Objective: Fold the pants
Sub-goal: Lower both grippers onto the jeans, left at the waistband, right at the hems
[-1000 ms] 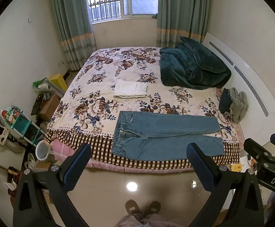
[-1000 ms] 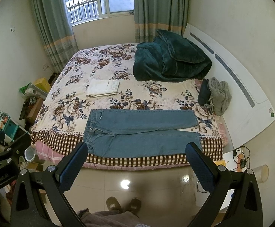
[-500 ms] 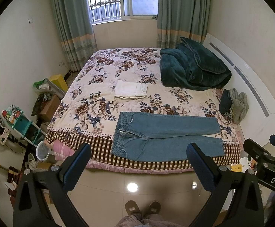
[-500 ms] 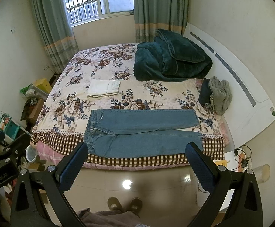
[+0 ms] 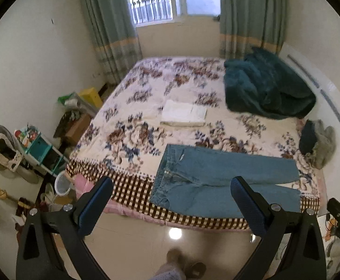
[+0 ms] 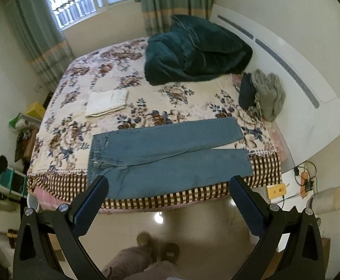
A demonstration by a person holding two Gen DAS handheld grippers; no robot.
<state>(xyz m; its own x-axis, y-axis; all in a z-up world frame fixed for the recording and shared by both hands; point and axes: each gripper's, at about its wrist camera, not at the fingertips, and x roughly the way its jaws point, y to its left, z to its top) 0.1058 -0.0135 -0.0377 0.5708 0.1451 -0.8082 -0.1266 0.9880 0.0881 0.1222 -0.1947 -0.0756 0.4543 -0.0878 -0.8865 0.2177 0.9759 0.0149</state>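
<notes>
The jeans (image 6: 167, 154) lie flat along the near edge of the bed (image 6: 76, 107), waistband toward its left corner. Both the left gripper (image 5: 170, 206) and right gripper (image 6: 167, 204) hang spread wide and empty above the floor, seemingly well short of the bed.

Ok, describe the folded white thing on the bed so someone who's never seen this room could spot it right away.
Start at the big bed with the flowered cover under the window. Near its middle, beyond the spread-out blue jeans, lies a small folded white cloth. It is the only pale, neatly squared item there; the dark green blanket and the grey bundle by the headboard are rumpled heaps.
</notes>
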